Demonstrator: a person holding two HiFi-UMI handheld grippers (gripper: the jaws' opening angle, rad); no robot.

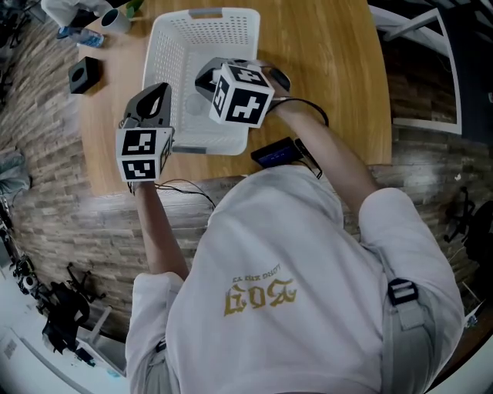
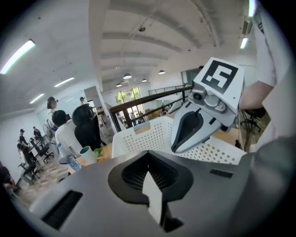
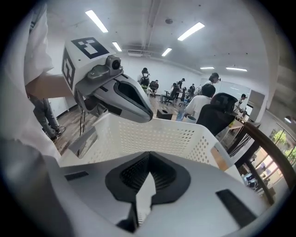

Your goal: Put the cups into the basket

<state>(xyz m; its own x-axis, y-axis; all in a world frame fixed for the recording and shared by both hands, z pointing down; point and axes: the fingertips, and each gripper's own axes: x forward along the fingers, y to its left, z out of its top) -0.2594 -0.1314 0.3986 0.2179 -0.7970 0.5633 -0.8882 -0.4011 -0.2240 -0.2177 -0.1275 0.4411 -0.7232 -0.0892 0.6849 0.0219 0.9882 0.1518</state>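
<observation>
The white perforated basket (image 1: 202, 35) stands on the wooden table (image 1: 339, 69); no cup shows inside it. One pale cup (image 1: 116, 19) sits at the table's far left corner, outside the basket; it also shows as the cup (image 2: 87, 155) and, small, as the cup (image 3: 189, 119). My left gripper (image 1: 156, 94) hovers at the basket's near left corner, jaws together with nothing held. My right gripper (image 1: 209, 77) hangs over the basket's near end, also shut and empty. In its own view the left gripper (image 2: 155, 203) faces the basket wall (image 2: 152, 136); the right gripper (image 3: 144, 196) faces the basket rim (image 3: 157, 136).
A black box (image 1: 83, 75) lies left of the basket. A phone (image 1: 276, 152) rests at the near table edge. A water bottle (image 2: 69, 162) stands by the cup. Several people sit and stand in the room beyond the table.
</observation>
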